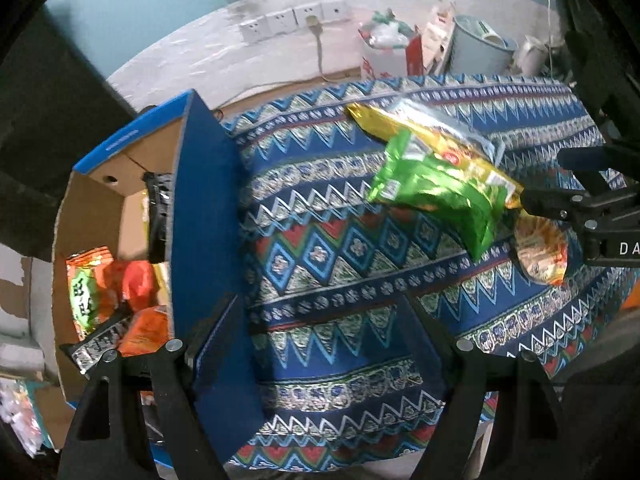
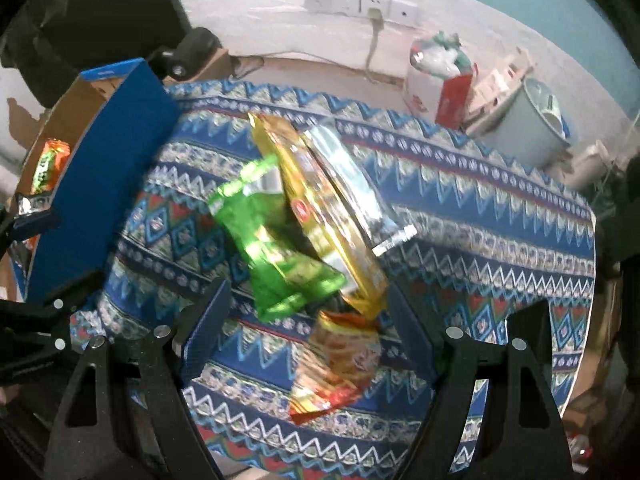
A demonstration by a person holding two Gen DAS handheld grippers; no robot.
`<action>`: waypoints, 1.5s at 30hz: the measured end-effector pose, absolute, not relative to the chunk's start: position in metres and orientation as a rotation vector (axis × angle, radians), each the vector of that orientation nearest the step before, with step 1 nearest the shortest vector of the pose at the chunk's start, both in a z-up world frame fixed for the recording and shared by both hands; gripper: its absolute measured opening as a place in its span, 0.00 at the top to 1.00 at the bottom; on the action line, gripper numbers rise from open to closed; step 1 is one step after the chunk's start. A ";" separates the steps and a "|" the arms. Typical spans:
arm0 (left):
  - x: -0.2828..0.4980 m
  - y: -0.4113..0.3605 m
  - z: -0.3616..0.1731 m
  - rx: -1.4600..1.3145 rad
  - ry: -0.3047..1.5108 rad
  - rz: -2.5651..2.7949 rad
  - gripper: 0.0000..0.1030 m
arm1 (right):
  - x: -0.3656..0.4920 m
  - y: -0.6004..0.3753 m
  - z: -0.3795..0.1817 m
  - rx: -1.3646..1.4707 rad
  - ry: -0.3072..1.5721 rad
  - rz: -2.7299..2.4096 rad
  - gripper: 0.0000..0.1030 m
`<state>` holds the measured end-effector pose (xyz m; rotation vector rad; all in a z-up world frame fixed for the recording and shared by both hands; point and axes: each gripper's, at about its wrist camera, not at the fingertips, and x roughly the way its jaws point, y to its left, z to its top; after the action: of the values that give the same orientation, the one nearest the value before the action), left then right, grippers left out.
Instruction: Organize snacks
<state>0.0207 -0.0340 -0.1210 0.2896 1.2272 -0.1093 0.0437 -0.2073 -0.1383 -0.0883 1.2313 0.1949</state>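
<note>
Snack packets, a crinkled green foil bag [image 2: 276,248] and long gold packet [image 2: 320,216], lie mid-frame on the patterned blue cloth [image 2: 500,216], long axes running upper left to lower right. Right gripper [image 2: 308,328] and left gripper [image 1: 320,320] both stand apart, empty.

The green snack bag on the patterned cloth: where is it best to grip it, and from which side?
Probably the green snack bag by its free crimped lower end, from above on the cardboard box side; its other side leans against the gold packet.
</note>
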 end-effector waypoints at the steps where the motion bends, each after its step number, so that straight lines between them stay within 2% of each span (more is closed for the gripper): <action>1: 0.020 -0.037 -0.124 0.297 1.235 -0.111 0.22 | 0.043 -0.210 -0.142 -0.090 1.238 0.189 0.23; 24: 0.020 -0.072 -0.157 0.380 1.294 -0.111 0.22 | 0.022 -0.239 -0.225 -0.035 1.411 0.133 0.24; 26: 0.021 -0.075 -0.158 0.386 1.294 -0.107 0.22 | 0.018 -0.240 -0.229 -0.040 1.414 0.143 0.27; 28: 0.023 -0.078 -0.159 0.386 1.298 -0.105 0.22 | 0.016 -0.242 -0.232 -0.021 1.424 0.169 0.50; 45: 0.059 -0.086 -0.148 0.236 1.275 -0.039 0.22 | 0.014 -0.292 -0.179 -0.074 1.299 0.102 0.53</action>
<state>0.0594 -0.0860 -0.1476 0.2356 1.2748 -0.0389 0.0145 -0.2916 -0.1787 -0.0740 1.2993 0.1015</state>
